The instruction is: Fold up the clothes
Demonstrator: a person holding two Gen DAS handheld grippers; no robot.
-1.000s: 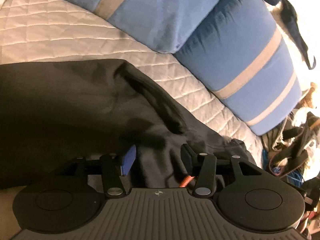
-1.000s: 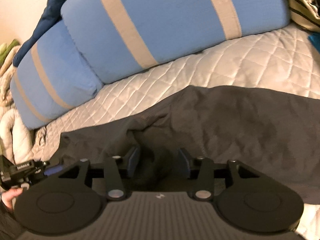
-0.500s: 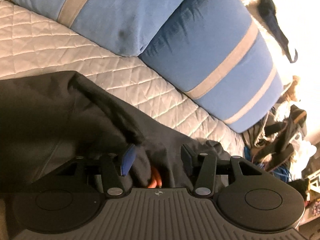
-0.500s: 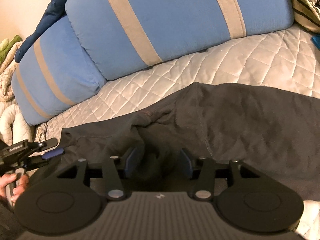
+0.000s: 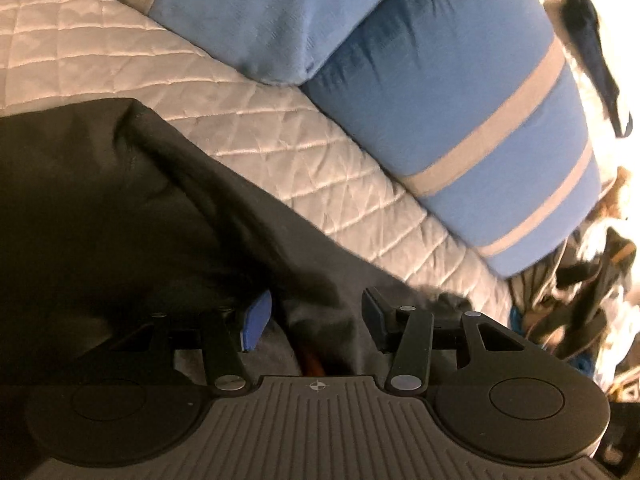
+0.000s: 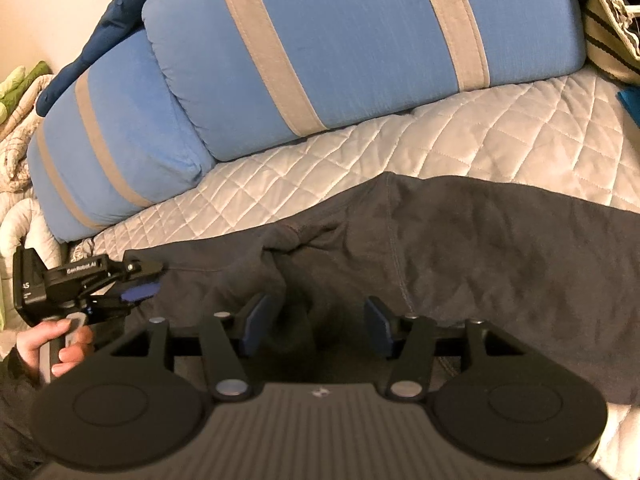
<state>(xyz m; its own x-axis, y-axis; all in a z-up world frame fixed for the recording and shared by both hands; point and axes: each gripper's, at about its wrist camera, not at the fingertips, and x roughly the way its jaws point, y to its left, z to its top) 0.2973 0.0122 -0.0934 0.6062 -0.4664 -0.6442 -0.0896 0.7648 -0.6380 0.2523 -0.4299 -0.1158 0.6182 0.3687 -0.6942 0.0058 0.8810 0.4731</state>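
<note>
Quilted bed (image 6: pixel 500 136) carries a dark garment (image 6: pixel 480 248); both grippers (image 5: pixel 316 316) (image 6: pixel 316 320) sit fingers apart, so bunched cloth may slip the pinch.

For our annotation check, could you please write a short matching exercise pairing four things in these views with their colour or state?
Things:
1. garment
2. pillows
3. quilt
4. right gripper

Descriptions:
A. blue with grey stripes
B. pale, diamond-stitched
C. open, dark cloth bunched between its fingers
D. dark grey, spread on the bed

Pairs: 1-D, 2-A, 3-B, 4-C
</note>
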